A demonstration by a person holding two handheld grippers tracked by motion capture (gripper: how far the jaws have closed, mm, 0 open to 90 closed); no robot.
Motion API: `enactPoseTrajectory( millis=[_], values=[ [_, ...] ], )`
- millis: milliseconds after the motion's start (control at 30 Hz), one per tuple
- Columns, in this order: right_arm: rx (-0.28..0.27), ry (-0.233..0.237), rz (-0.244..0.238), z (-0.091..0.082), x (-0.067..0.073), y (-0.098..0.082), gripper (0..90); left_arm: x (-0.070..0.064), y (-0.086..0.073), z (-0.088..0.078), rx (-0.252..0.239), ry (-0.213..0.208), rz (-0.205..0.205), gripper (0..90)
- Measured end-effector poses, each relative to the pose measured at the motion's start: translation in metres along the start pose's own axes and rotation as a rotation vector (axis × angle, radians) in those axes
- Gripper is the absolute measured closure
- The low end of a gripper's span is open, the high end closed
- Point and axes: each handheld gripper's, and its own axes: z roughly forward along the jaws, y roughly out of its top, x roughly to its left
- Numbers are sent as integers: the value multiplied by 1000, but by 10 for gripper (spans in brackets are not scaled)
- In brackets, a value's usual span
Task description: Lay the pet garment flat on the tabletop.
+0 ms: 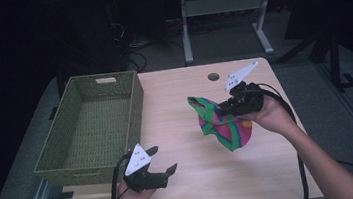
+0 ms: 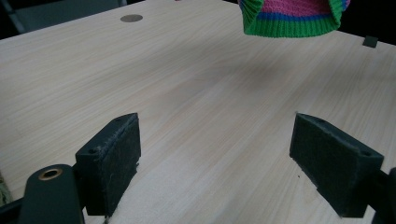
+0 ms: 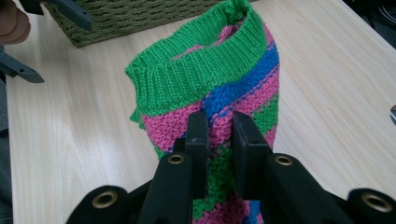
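Note:
A knitted cloth [image 1: 220,122] in pink, green and blue stripes with a green ribbed hem hangs above the middle-right of the wooden table [image 1: 193,178]. My right gripper [image 1: 226,108] is shut on it, and in the right gripper view the jaws pinch the striped knit [image 3: 219,88] between them. My left gripper [image 1: 164,161] stands open near the table's front edge, left of the cloth, with nothing between its pads [image 2: 114,154]. In the left gripper view the cloth's hem [image 2: 289,23] hangs ahead, above the bare tabletop.
An empty green woven basket [image 1: 92,129] stands on the table's left side, just behind the left gripper. A round cable hole [image 1: 213,76] sits near the table's far edge. Desk legs [image 1: 185,28] and cables lie on the floor beyond.

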Motion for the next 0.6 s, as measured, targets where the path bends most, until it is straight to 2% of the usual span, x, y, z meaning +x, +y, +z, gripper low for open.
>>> enactPoseTrajectory(
  millis=[167,333,467,600],
  values=[
    [8,0,-5,2,6,-5,776,-1,0,0,0,2,1,161],
    [3,25,3,7,17,-14,776,0,0,-1,-1,5,7,160],
    [15,43,-14,13,26,-17,776,0,0,-1,0,4,7,160],
    [18,50,-15,19,28,-18,776,-1,0,-2,-2,5,4,160]
  ],
)
